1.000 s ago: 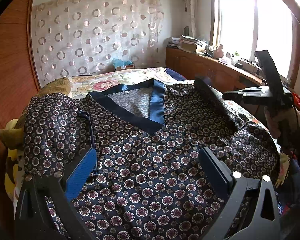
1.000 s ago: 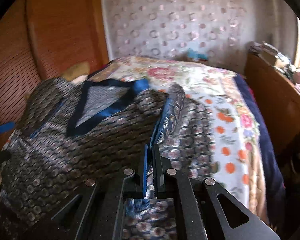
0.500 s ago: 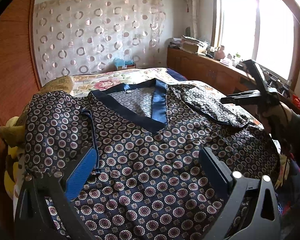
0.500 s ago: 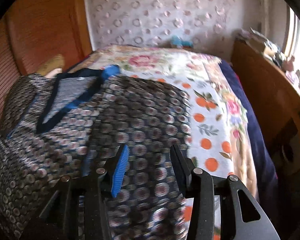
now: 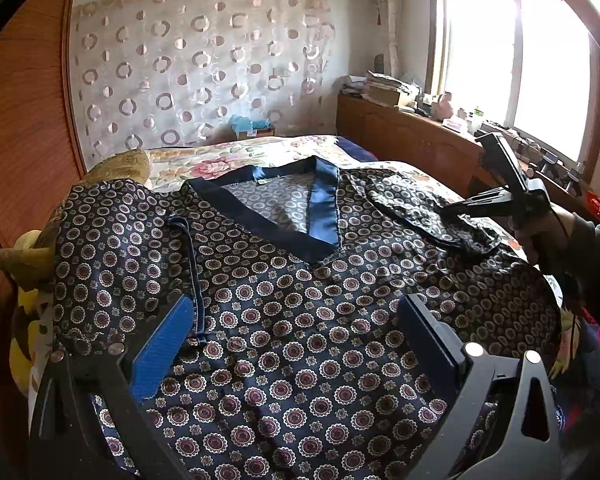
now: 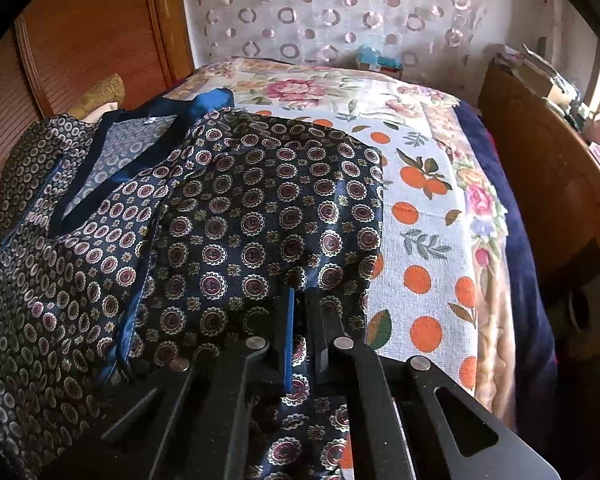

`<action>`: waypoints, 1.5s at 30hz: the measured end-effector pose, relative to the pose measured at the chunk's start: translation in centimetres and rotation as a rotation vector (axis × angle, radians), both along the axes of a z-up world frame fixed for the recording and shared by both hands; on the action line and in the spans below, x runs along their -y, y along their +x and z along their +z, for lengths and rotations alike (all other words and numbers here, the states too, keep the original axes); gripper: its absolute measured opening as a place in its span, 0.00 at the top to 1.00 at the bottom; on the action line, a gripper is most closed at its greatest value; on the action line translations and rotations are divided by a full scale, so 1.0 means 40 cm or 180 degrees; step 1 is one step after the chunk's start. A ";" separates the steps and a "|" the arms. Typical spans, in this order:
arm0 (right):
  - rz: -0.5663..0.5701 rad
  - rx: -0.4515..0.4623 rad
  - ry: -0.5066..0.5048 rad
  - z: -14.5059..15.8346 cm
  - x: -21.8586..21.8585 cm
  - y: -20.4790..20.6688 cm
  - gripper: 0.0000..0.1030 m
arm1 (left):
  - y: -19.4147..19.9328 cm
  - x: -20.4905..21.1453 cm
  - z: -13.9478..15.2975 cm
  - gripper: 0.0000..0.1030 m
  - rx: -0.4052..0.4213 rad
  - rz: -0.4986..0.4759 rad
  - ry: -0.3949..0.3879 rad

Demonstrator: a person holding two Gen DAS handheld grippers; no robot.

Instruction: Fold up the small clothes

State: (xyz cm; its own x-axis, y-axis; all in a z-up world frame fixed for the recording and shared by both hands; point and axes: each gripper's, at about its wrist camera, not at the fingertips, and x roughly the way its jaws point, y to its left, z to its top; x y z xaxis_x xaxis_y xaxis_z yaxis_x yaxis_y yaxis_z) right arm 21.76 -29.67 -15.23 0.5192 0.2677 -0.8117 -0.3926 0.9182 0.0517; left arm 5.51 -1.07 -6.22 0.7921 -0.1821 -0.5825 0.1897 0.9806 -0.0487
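A navy V-neck top (image 5: 300,320) with a round flower print lies face up on the bed; its left sleeve (image 5: 120,248) is folded in. My left gripper (image 5: 296,308) hovers open over the lower chest with nothing between its fingers. The right sleeve (image 6: 280,200) lies folded over the body of the top (image 6: 60,280). My right gripper (image 6: 300,294) points steeply down at that sleeve's near edge, its jaws closing tight on a pinch of the fabric. In the left wrist view the right gripper (image 5: 446,210) touches the sleeve (image 5: 412,204), held by a person's hand (image 5: 540,232).
A floral bedspread (image 6: 420,220) with orange dots covers the bed to the right of the top. A wooden wall panel (image 5: 20,120) runs along the left, with a yellow pillow (image 5: 120,164) beside it. A cluttered wooden cabinet (image 5: 400,132) stands under the window.
My right gripper carried the sleeve inward over the top, opened and let it drop flat, then sank and shut at the sleeve's near edge. My left gripper stayed still and open.
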 end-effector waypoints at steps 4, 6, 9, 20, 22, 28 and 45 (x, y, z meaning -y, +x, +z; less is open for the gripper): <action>-0.0129 0.0154 -0.0089 0.026 0.026 -0.011 0.99 | -0.006 -0.004 0.003 0.01 0.0011 -0.0002 0.0010; -0.0284 0.0269 -0.0100 0.052 0.064 -0.016 0.99 | -0.006 -0.010 0.004 0.01 0.0006 0.0016 0.0005; -0.0477 0.0337 -0.0082 0.081 0.117 -0.018 0.99 | -0.003 -0.019 0.004 0.01 0.0000 0.0050 -0.0001; -0.0502 0.0120 0.0016 0.044 0.141 0.013 0.64 | 0.038 -0.085 0.012 0.01 0.0000 0.0207 0.0067; -0.0508 0.0087 0.0064 0.037 0.148 0.018 0.64 | 0.051 -0.110 0.013 0.01 -0.0019 0.0231 0.0063; -0.0462 0.0067 -0.0003 0.011 0.145 0.036 0.63 | 0.097 -0.203 0.019 0.10 -0.0037 0.0317 0.0025; -0.0360 -0.0011 -0.0021 0.014 0.147 0.079 0.62 | 0.303 -0.447 0.003 0.44 -0.0386 0.0868 0.0229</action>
State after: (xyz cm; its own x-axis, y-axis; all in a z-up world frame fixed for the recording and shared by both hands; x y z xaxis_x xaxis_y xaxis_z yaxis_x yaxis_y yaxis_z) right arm 24.91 -35.56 -14.66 0.5429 0.2021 -0.8151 -0.2863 0.9570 0.0466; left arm 17.63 16.80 -6.10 0.7300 0.0727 -0.6796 -0.0838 0.9963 0.0165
